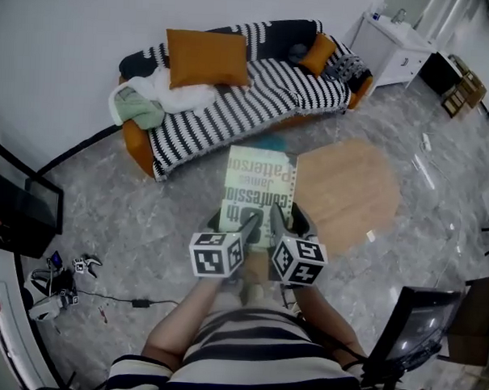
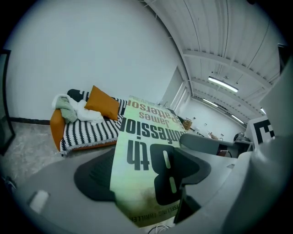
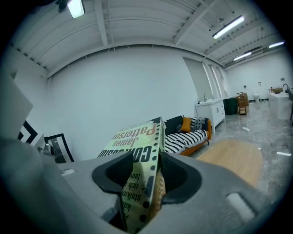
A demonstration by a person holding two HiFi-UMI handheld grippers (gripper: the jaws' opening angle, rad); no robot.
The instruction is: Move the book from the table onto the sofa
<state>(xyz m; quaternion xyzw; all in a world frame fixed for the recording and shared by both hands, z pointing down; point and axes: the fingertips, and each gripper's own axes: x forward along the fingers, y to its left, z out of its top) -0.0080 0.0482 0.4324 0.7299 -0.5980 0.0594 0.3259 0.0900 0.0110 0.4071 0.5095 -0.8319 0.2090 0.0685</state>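
**A:** Gripping the book [image 1: 259, 187], are they both?

**B:** The right gripper [image 3: 146, 178] is clamping the near edge, its jaws standing fairly close together. The left gripper [image 2: 142, 176] is standing much wider, with the book wedging aslant between its jaws: one pad is lying on the cover, the other beneath.

**A:** How is the book looking?

**B:** It is showing as a flat, pale green paperback with bold black lettering and a dotted black strip along one side. It is hanging in the air before the person, overlapping the left rim of the round wooden worktop [image 1: 350, 191]. Its far end is pointing at the sofa [image 1: 257, 94], which is wearing a black-and-white striped knit throw and orange cushions [image 1: 206, 57].
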